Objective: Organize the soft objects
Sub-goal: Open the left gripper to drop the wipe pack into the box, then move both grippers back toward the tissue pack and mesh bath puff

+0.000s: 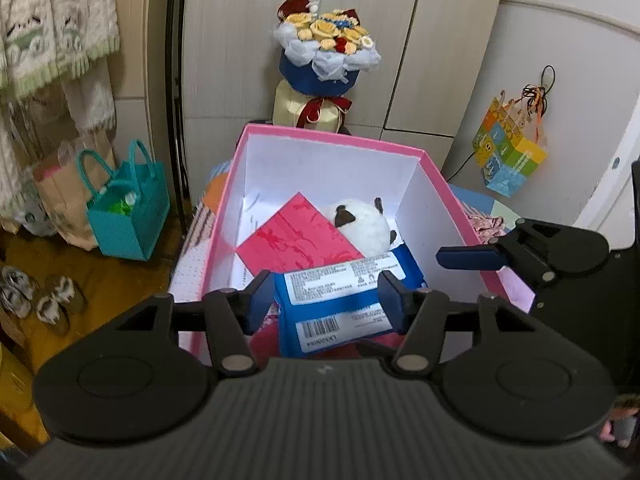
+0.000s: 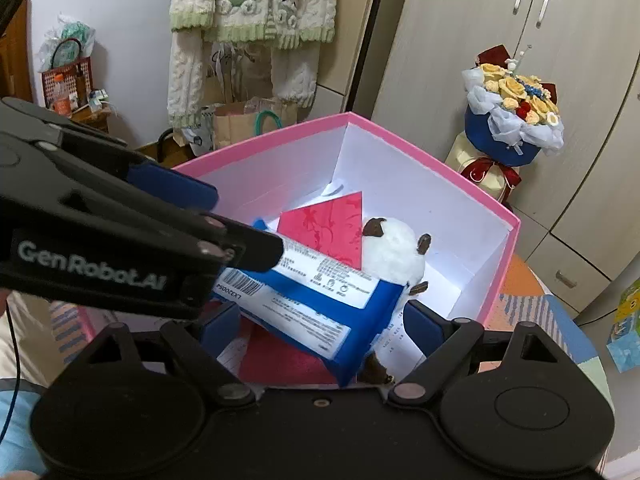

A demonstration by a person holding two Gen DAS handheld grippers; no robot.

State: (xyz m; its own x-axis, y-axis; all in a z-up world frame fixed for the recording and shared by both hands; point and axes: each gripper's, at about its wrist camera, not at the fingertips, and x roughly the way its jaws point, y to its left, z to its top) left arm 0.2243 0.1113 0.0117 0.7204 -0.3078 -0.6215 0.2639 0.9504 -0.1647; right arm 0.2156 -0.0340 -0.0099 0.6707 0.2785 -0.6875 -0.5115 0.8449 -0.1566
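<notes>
Cream wardrobe doors (image 1: 360, 40) back an open pink cardboard box (image 1: 332, 136) with white walls. Inside lies a blue plastic packet (image 1: 340, 300) beside a white plush toy (image 1: 360, 228). Left gripper (image 1: 324, 296) straddles the packet; whether its fingers press it cannot be told. Right gripper (image 2: 312, 320) stands unclenched over it.

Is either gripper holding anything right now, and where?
The blue pack lies between the left gripper's pads, across its labelled side; whether they press it cannot be told. The right gripper is open, holding nothing.
</notes>
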